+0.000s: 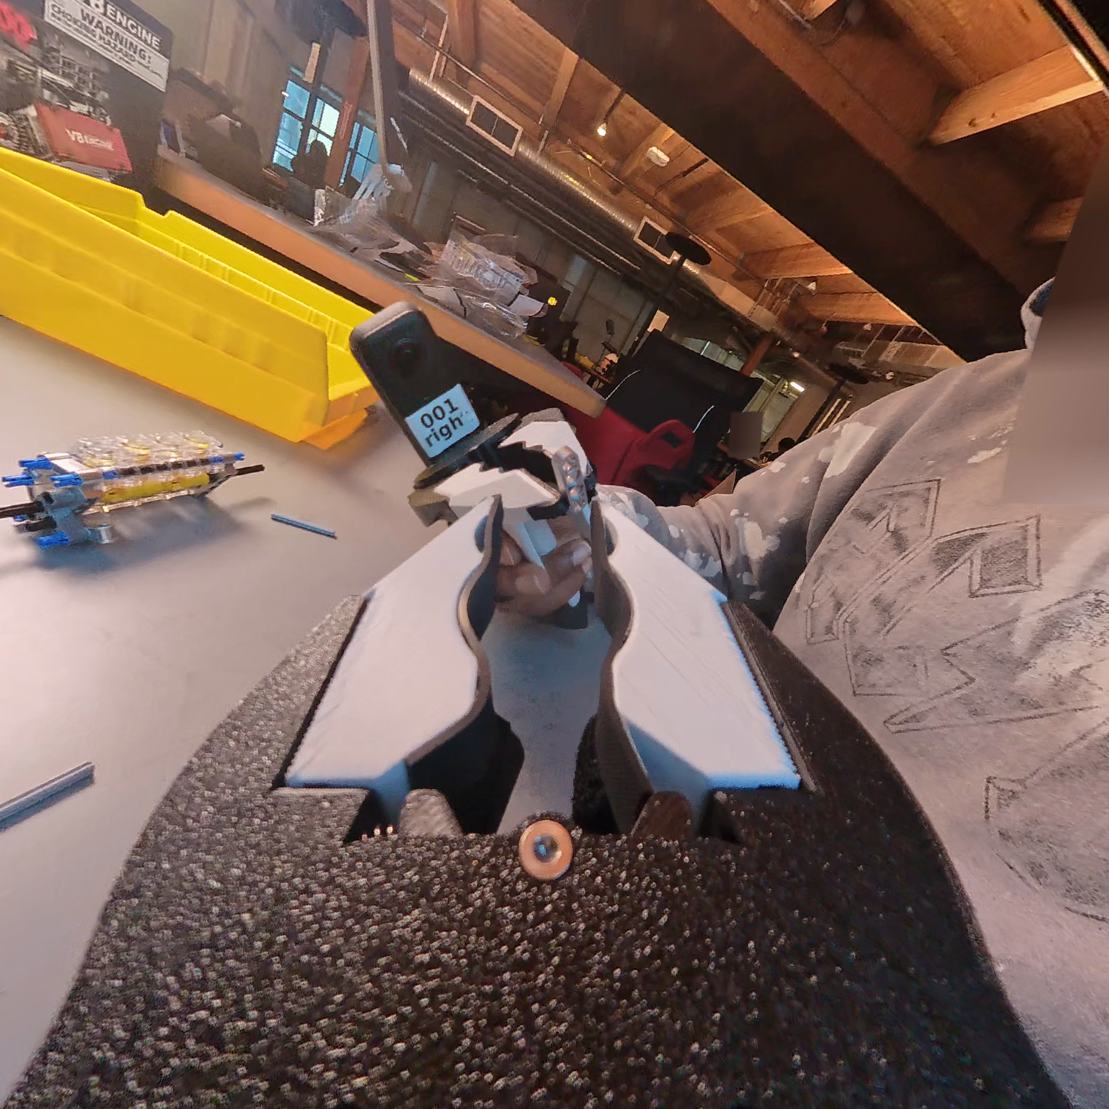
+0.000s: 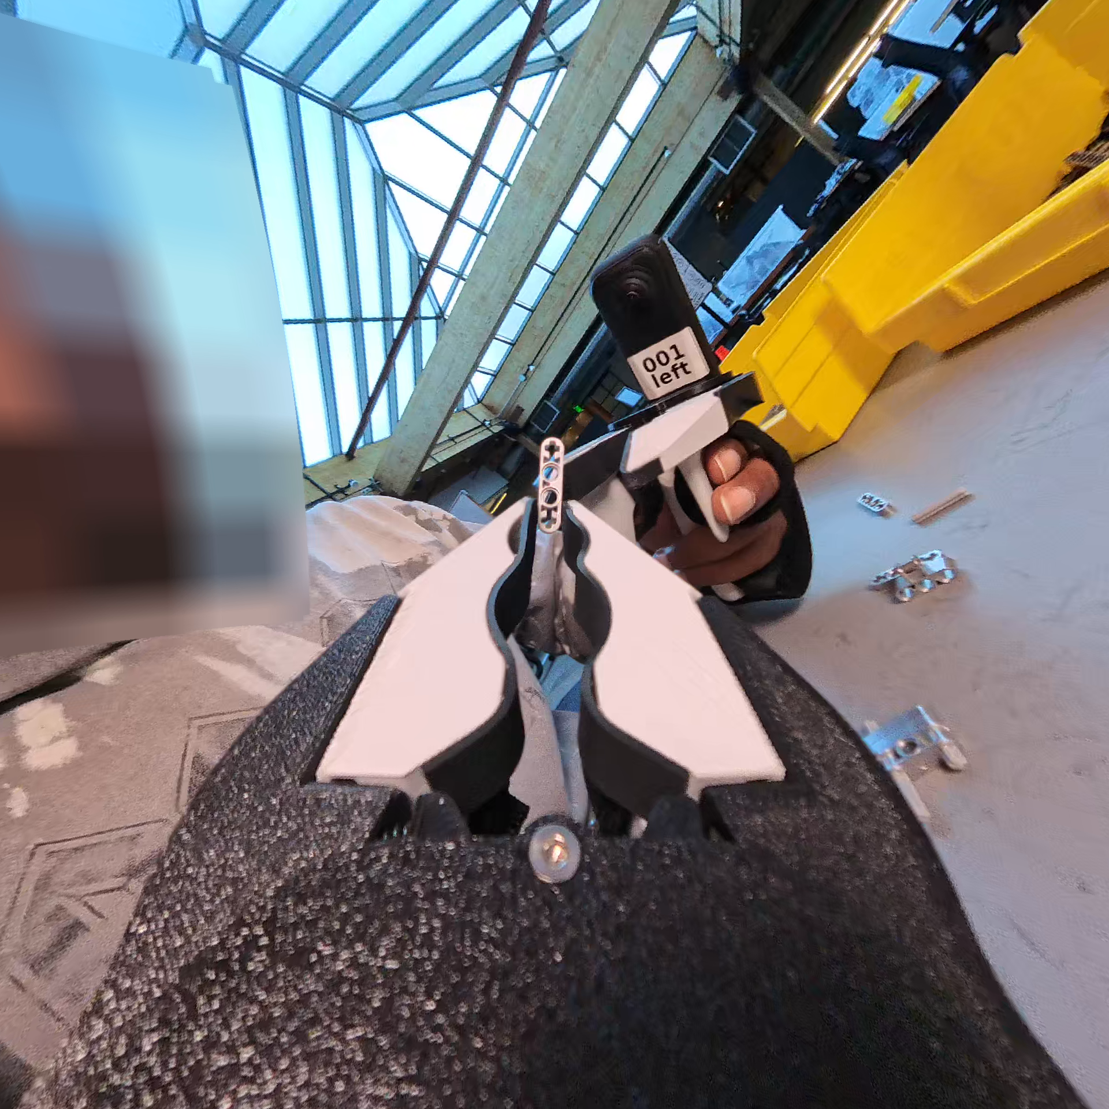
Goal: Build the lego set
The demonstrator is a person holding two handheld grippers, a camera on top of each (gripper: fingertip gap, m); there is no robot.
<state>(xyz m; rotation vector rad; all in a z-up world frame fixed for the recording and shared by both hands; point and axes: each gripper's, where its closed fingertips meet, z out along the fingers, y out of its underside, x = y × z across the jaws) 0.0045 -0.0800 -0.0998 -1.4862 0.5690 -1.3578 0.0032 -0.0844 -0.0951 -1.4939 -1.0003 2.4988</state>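
Up close, our right gripper point(image 2: 549, 528) pinches a small grey beam point(image 2: 550, 483) at its tips, long axis upright. Just beyond, our left gripper point(image 1: 543, 534) has fingers narrowly parted and empty. Farther off on the desk point(image 1: 180, 600): a model point(image 1: 120, 486), yellow bins point(image 1: 150, 288).

yellow bins point(image 1: 180, 312) wall the table's point(image 1: 180, 630) far edge; scattered grey parts point(image 2: 915, 576) clutter the near surface.
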